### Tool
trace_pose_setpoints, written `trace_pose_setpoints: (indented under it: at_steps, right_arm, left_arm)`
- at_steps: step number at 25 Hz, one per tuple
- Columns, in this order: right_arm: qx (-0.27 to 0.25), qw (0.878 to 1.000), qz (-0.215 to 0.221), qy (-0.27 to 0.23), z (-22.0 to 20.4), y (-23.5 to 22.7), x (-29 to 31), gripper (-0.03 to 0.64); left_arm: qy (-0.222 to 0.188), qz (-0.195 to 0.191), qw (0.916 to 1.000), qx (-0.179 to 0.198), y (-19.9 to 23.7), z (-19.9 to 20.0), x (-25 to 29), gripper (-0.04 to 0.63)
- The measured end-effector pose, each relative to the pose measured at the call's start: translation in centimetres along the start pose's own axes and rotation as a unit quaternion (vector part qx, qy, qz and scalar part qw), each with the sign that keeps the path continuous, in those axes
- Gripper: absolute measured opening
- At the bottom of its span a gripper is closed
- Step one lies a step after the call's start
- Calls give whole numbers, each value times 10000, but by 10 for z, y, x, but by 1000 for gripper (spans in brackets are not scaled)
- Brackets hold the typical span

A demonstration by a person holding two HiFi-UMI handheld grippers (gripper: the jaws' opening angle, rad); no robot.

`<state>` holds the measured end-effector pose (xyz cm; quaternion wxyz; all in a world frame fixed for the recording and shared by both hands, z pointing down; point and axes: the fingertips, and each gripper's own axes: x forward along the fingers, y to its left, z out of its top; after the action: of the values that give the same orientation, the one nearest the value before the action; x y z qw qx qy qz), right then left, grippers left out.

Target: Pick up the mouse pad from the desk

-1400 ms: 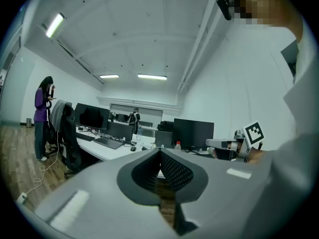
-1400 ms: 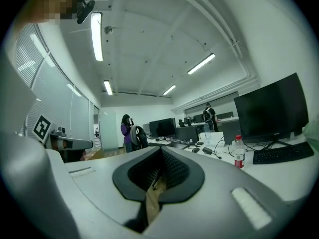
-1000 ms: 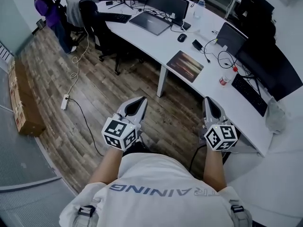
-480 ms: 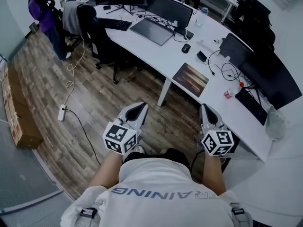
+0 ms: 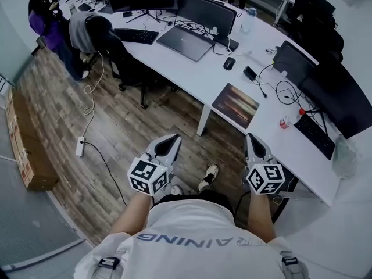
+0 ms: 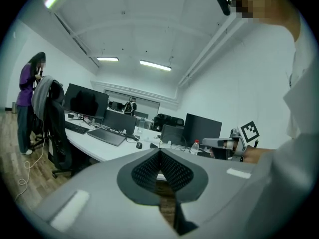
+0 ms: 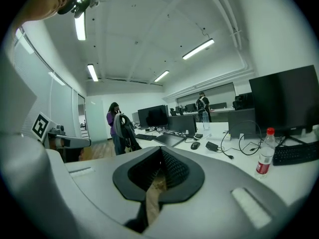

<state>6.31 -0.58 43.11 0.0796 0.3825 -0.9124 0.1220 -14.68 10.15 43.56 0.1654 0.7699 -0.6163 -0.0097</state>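
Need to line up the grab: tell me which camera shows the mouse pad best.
Head view: the mouse pad lies in full sight, flat near the desk edge. Both gripper views see the desk edge-on; I cannot make the pad out in either.

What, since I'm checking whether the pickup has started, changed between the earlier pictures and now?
The person stepped toward the desk, so the mouse pad sits nearer in the head view; a shoe now shows. Nothing was gripped or released. Left gripper and right gripper stay shut and empty; the mouse pad lies untouched.
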Motion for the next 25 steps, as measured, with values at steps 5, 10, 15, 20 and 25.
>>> trace_pose_setpoints:
  at_steps: [5,10,15,20,25]
  right_arm:
    - [111,9998,20,-177,15,-42,23,12]
    - [136,9996,-88,-224,29,-106,47,14]
    - [-11,9995,-215,-252,39,-166,70,12]
    - [132,9993,-296,-199,43,-206,81,14]
    - [309,9979,-546,-132,36,-235,83,14]
  left_arm:
    - [31,28,9999,137,-6,19,52,0]
    - [43,-48,9997,234,-17,34,122,0]
    - [73,-317,9992,241,-39,36,192,0]
    - [239,-450,9982,315,-53,45,243,0]
    - [420,-597,9966,383,-54,46,279,0]
